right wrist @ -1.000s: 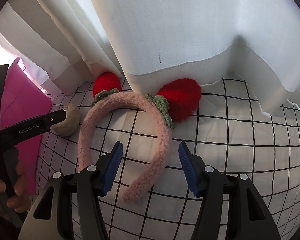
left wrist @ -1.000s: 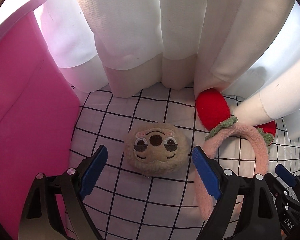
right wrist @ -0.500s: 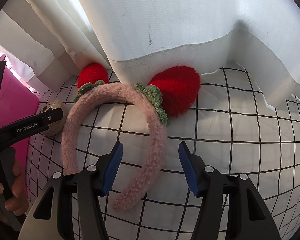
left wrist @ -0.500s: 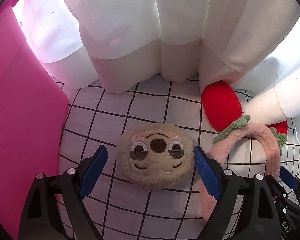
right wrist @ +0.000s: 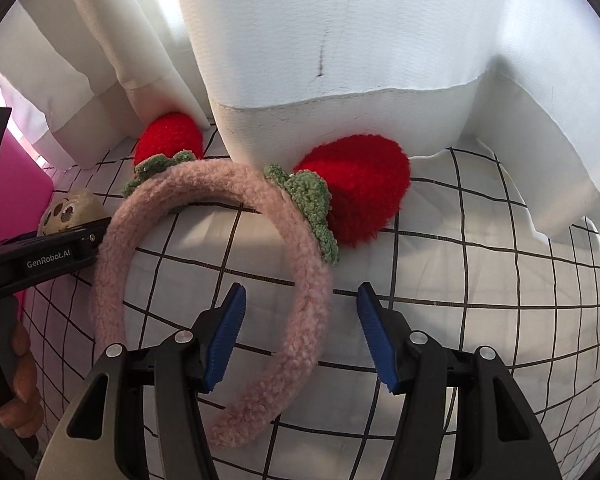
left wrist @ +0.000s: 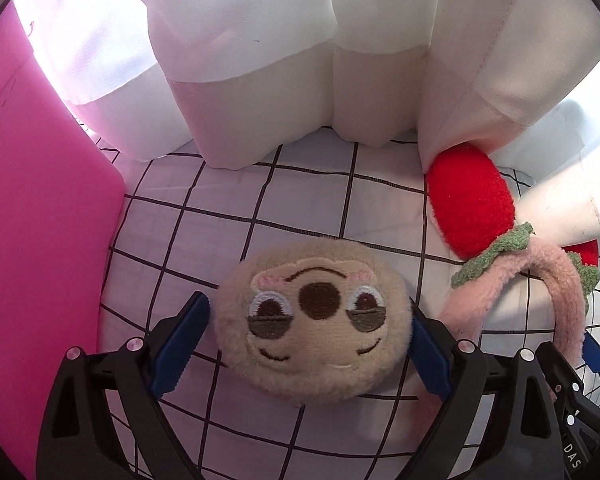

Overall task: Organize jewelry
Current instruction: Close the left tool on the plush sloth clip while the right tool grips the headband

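A beige plush sloth-face piece [left wrist: 312, 324] lies on the white checked cloth [left wrist: 300, 208]. My left gripper [left wrist: 300, 344] is open with its blue pads on either side of the plush, close to its edges. A fuzzy pink headband [right wrist: 300, 280] with two red strawberry ears [right wrist: 360, 188] lies to the right. My right gripper [right wrist: 300, 332] is open, with the headband's right arm running between its pads. The headband also shows in the left wrist view [left wrist: 556, 292], and the plush in the right wrist view [right wrist: 68, 212].
A pink box wall [left wrist: 40, 240] stands at the left. White curtains [left wrist: 300, 60] hang along the back and drape over the strawberry ears. The left gripper's body [right wrist: 40, 260] and the holding hand show at the left of the right wrist view.
My left gripper has moved forward until the plush sits between its pads. My right gripper has moved forward over the headband's right arm. Both stay open.
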### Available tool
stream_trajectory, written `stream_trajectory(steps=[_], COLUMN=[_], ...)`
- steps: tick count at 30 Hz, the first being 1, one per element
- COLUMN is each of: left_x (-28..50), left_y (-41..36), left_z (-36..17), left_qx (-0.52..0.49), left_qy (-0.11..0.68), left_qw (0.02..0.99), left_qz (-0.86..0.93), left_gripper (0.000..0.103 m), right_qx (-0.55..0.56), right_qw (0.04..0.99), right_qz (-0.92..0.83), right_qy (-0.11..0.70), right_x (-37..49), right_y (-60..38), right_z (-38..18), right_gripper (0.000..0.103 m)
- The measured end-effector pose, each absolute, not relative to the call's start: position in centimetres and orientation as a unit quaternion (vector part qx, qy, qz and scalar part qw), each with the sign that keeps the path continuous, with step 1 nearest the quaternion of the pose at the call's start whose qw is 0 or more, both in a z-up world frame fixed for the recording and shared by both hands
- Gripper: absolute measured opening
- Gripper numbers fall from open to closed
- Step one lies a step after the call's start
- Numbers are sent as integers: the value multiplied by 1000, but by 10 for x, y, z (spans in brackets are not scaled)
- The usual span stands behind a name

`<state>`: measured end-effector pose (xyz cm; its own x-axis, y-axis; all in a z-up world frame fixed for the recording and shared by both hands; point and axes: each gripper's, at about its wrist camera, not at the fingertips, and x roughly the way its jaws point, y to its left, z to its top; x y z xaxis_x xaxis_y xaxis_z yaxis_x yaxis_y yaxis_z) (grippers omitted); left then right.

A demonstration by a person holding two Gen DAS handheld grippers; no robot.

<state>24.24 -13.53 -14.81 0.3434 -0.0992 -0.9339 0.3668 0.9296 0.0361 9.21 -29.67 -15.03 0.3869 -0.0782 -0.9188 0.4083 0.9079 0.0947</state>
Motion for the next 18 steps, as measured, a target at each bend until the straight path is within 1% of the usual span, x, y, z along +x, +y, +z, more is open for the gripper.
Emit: stream_trajectory(steps=[2,7,8,9,10,11,12,14,15,18], left_x=[243,240,236,232,228,223,221,215,212,205], left_y=[-132,-126,-127,-129,-130,-134,-134,-136,-136,-136], left_z=[-151,-151,-149,-150,-149,-147,-146,-147,-146,-145], left_qx=[118,121,120,114,109,110,112,114,112,122], left_qy=[553,551,551,551,551,549,547,546,545,539], left_qw=[812,813,813,813,812,813,814,815,815,818], left_qz=[-145,-144,-146,-150,-156,-156,-158,-158,-159,-162], left_gripper=[93,93,90,84,80,74,69,65,61,55], right_qx=[135,126,125,124,123,123,124,129,132,131], right_qw=[820,821,821,822,823,823,823,824,824,827], right_qz=[-153,-156,-156,-156,-155,-155,-156,-158,-157,-158], right_qy=[535,535,534,533,532,532,532,529,528,524], right_x=[93,97,97,98,98,99,98,89,87,82], right_y=[-291,-284,-284,-282,-281,-280,-280,-284,-287,-289], right_z=[-152,-153,-153,-152,-152,-151,-151,-147,-146,-145], right_gripper=[55,54,48,38,31,22,17,12,11,9])
